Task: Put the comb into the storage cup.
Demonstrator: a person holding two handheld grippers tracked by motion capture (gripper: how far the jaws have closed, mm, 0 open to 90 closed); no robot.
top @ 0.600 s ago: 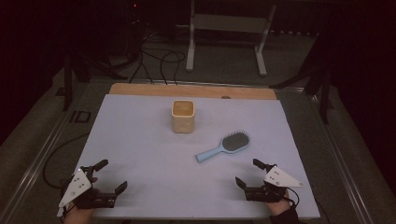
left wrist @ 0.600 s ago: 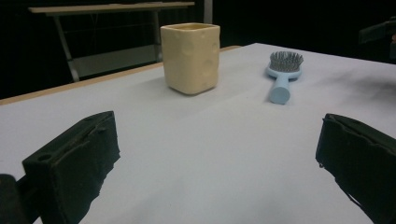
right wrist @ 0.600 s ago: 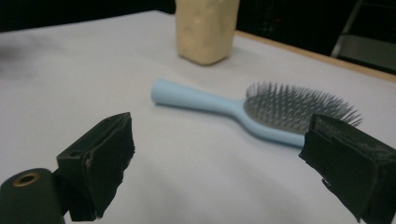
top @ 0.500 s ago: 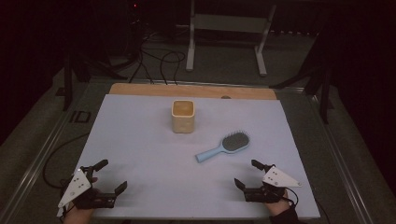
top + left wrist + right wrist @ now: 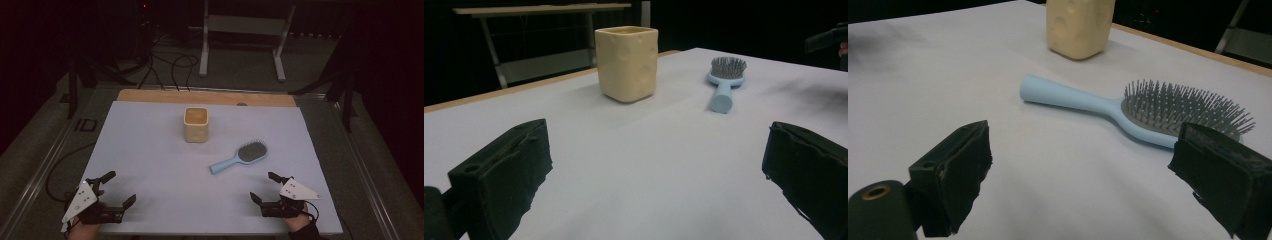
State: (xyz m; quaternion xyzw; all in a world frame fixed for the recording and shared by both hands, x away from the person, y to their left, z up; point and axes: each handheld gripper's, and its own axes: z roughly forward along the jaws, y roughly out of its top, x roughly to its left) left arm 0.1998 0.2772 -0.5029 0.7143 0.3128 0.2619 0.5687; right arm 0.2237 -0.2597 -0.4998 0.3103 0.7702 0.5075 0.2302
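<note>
- The light-blue hairbrush [image 5: 240,157] lies flat on the white table cover [image 5: 150,150], bristles up, just to the right of and nearer the person than the cream square cup [image 5: 195,124], apart from it.
- Its handle end points toward the near side and a little left; its grey bristle pad lies away from the cup.
- The right gripper [image 5: 263,187] sits at the near edge of the cover, on the person's side of the hairbrush and a little right of the handle end, near it but not touching.
- In the right gripper view the hairbrush [image 5: 1138,107] lies just beyond the two black jaws, which stand wide apart with nothing between them.
- The left gripper [image 5: 120,189] rests well to the left of the hairbrush, on the near side of the cup; its jaws are also spread wide and grasp nothing.
- The cup stands upright; from above its inside looks bare, though the bottom is dim.
</note>
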